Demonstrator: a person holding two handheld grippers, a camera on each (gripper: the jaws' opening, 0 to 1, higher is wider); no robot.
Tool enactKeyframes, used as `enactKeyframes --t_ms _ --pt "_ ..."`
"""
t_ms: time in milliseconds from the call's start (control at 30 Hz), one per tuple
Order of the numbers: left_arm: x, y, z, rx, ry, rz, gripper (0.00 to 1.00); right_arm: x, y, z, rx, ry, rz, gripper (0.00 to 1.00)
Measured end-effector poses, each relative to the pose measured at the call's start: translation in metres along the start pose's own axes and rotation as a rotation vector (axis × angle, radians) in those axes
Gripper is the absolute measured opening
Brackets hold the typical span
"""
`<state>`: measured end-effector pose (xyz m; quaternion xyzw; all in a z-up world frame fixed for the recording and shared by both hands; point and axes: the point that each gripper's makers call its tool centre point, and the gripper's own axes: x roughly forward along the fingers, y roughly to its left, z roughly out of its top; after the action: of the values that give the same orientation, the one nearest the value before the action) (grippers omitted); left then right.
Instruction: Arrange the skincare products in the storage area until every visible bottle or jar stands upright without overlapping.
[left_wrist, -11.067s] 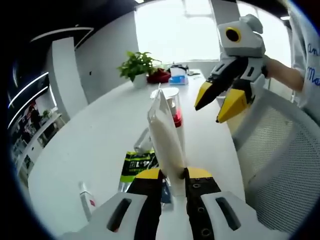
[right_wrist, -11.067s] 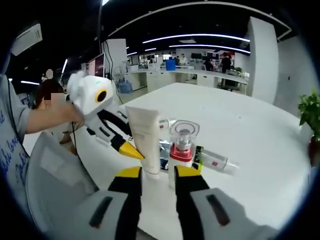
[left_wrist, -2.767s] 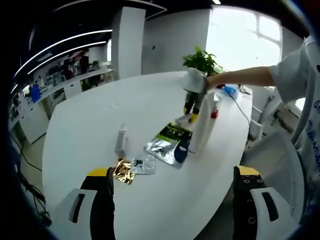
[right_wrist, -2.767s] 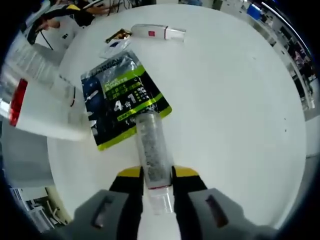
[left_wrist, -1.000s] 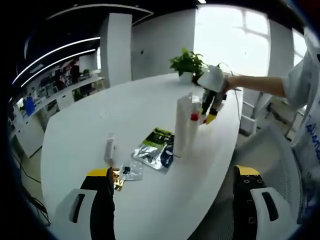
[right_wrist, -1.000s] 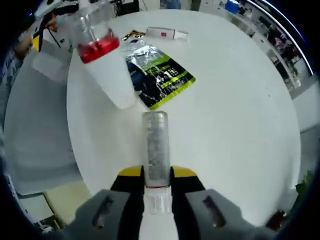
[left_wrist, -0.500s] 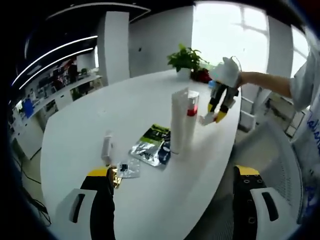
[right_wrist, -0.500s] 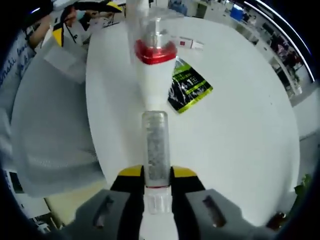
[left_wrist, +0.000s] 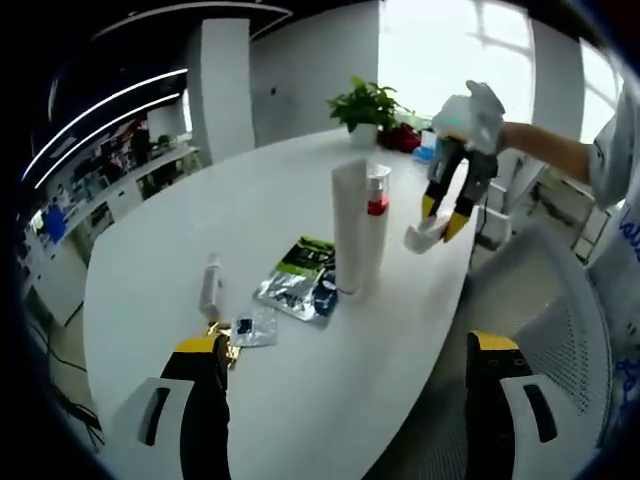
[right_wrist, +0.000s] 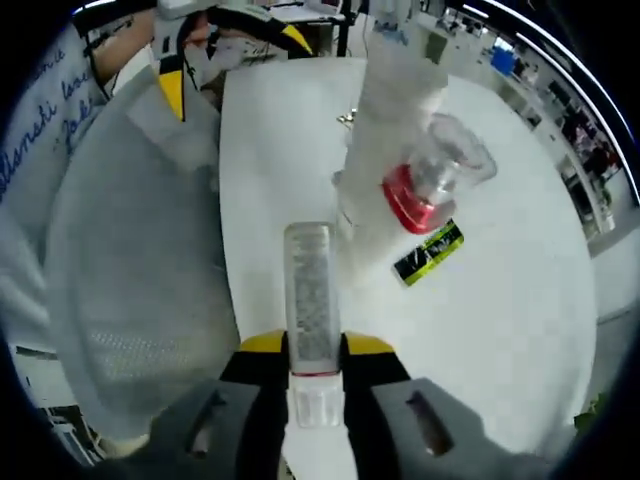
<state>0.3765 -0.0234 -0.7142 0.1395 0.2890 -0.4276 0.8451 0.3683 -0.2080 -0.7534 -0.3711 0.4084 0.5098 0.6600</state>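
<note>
Left gripper: jaws spread wide, nothing between them; hangs over the near edge of the white table. In right gripper view it shows at 11 o'clock, yellow tips apart.
Right gripper: clenched on a clear speckled tube, tube pointing to 12 o'clock along the jaws. In left gripper view it sits at 1 o'clock, held off the table's far-right edge by a person's arm, w/ the tube's pale end just below the yellow tips.
White tube: upright, mid-table, touching the pump bottle beside it. In right gripper view, blurred, at 12–1 o'clock.
Pump bottle w/ red collar & clear cap: upright, right next to white tube. In right gripper view at 1 o'clock from the held tube, seen from above.
Green/black sachet: flat on table, at 8 o'clock from the white tube's base; corner also in right gripper view.
Silver pouch: flat; overlaps w/ sachet, can't tell which is on top.
Small clear packet: flat, near 7 o'clock of the pouch.
Gold foil sachet: flat, just beside left jaw tip.
Small white bottle: lying on its side, at 9 o'clock of the pouch, apart from it.
Potted plant: far end of table, 12 o'clock.
Mesh chair: at 9 o'clock in right gripper view, beside table edge; also at 4 o'clock in left gripper view.
</note>
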Motion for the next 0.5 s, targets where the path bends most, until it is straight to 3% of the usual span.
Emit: enactKeyframes --t_ms 200,500 --pt "0.002 -0.005 -0.001 0.017 0.012 -0.017 0.97 0.007 0.017 0.03 -0.066 -0.026 0.026 0.19" --pt "0.011 -0.013 -0.004 0.061 0.056 -0.026 0.97 0.019 0.023 0.05 -0.121 -0.05 0.05 0.19"
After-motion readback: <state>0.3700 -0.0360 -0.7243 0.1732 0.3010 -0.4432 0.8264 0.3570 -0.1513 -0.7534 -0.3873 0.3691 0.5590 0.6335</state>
